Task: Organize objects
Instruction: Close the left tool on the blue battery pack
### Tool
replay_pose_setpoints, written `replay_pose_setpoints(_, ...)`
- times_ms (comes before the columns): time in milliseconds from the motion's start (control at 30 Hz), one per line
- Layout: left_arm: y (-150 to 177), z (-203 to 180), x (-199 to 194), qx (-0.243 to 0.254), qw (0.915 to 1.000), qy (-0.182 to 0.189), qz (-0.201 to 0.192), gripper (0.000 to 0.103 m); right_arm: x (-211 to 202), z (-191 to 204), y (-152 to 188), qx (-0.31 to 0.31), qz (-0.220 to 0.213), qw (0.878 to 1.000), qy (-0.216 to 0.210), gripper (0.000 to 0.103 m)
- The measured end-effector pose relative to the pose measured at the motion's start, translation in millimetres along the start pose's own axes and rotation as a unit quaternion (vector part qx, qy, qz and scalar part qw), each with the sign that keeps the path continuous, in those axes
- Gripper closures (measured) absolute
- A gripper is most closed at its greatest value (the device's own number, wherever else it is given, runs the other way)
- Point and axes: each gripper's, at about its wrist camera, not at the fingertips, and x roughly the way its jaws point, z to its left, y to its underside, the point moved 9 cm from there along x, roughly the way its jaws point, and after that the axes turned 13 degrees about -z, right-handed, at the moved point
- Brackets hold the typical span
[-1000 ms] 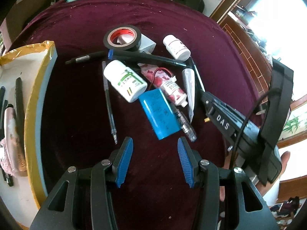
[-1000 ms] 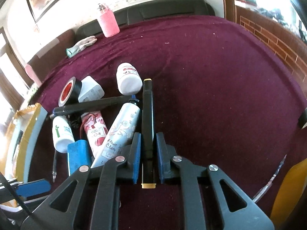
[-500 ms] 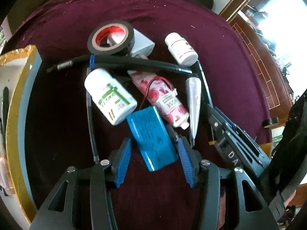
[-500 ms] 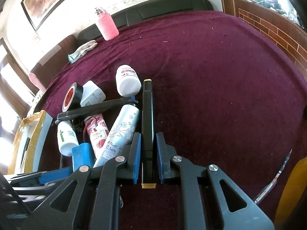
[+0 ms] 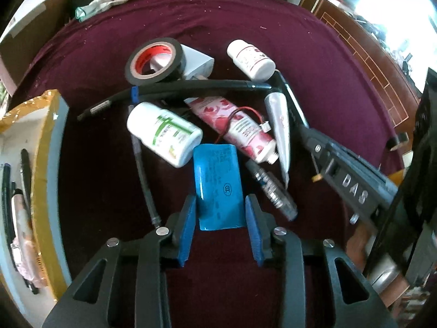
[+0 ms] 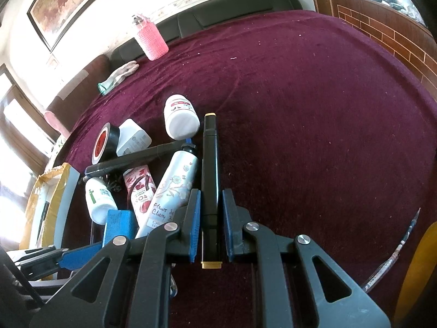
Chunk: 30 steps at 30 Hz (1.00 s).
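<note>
**On the maroon cloth: battery pack between closing jaws, marker clamped**

In the left wrist view, the left gripper (image 5: 220, 227) is closing its jaws around the blue battery pack (image 5: 218, 186); the blue pads flank its near end, and whether they press it yet is hard to tell. The pack's far end tucks under the green-striped white bottle (image 5: 164, 134) and the pink tube (image 5: 235, 128). The black tape roll (image 5: 155, 61) hides part of a white box behind it. At left, the yellow-edged tray (image 5: 43, 164) is cut off by the frame, its pens blurred. The cloth (image 5: 95, 191) between tray and pile lies open.

In the right wrist view, the right gripper (image 6: 210, 224) is clenched on the black marker (image 6: 209, 169), whose gold tail pokes out behind the pads. The floral silver tube (image 6: 174, 188) lies just beside it. To the right, the cloth is wide and bare up to a thin pen (image 6: 393, 254) at the edge.
</note>
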Motion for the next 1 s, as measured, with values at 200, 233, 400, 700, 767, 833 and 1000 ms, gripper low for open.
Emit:
replay_pose_setpoints(200, 13, 1, -2, 0.014, 0.9997, -0.016, 0.011, 0.071, 0, 0, 0, -0.001, 0.000, 1.000, 0.001, 0.090)
replay_pose_setpoints(233, 12, -1, -2, 0.024, 0.9994, -0.026, 0.003, 0.071, 0, 0, 0, -0.002, 0.000, 1.000, 0.002, 0.090)
replay_pose_setpoints(400, 13, -7, -2, 0.056, 0.9970, -0.051, -0.015, 0.070, 0, 1, 0, 0.000, -0.001, 1.000, 0.001, 0.090)
replay_pose_setpoints(700, 37, 0, -27, 0.044, 0.9982, -0.038, -0.015, 0.072, -1, 1, 0, 0.000, -0.001, 1.000, 0.001, 0.090)
replay_pose_setpoints(767, 45, 4, -32, 0.047, 0.9980, -0.039, -0.015, 0.072, 0, 1, 0, -0.001, -0.001, 1.000, 0.001, 0.090)
replay_pose_setpoints(833, 42, 4, -33, 0.046, 0.9981, -0.038, -0.019, 0.072, -1, 1, 0, -0.005, -0.001, 1.000, 0.004, 0.090)
replay_pose_setpoints(1000, 42, -3, -38, 0.043, 0.9978, -0.040, -0.028, 0.072, -2, 1, -1, -0.016, -0.004, 1.000, 0.011, 0.091)
